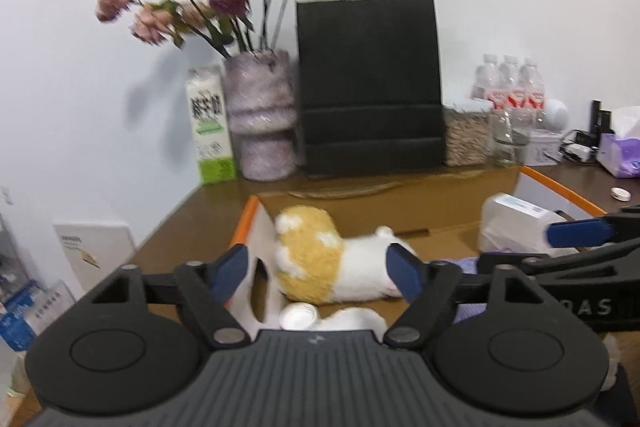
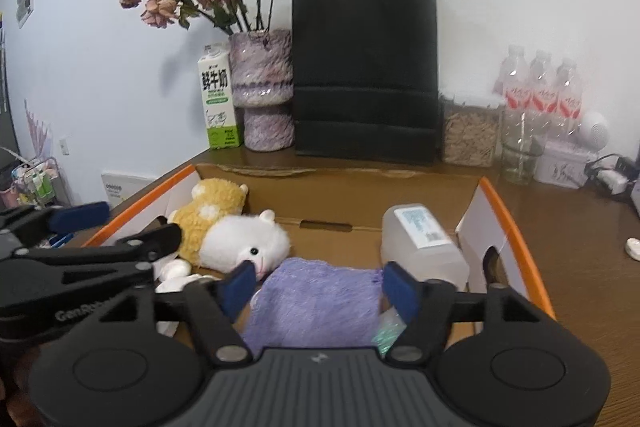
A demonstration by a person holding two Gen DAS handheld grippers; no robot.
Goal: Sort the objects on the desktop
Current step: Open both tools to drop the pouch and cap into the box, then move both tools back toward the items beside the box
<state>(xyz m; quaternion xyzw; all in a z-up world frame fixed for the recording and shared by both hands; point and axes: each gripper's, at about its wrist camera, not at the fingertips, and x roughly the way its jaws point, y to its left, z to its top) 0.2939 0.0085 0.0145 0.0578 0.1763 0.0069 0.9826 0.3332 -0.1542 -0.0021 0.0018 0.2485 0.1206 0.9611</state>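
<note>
- Both claws stand apart, gripping nothing: left claw, right claw.
- Plush toy lies in the cardboard box just ahead of the left claw.
- Purple cloth lies between the right claw's fingers, untouched; white jug just beyond.

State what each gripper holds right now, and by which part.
Nothing is held. The left gripper stands open over the plush toy; the right gripper stands open above the purple cloth. No pad presses on either.
</note>
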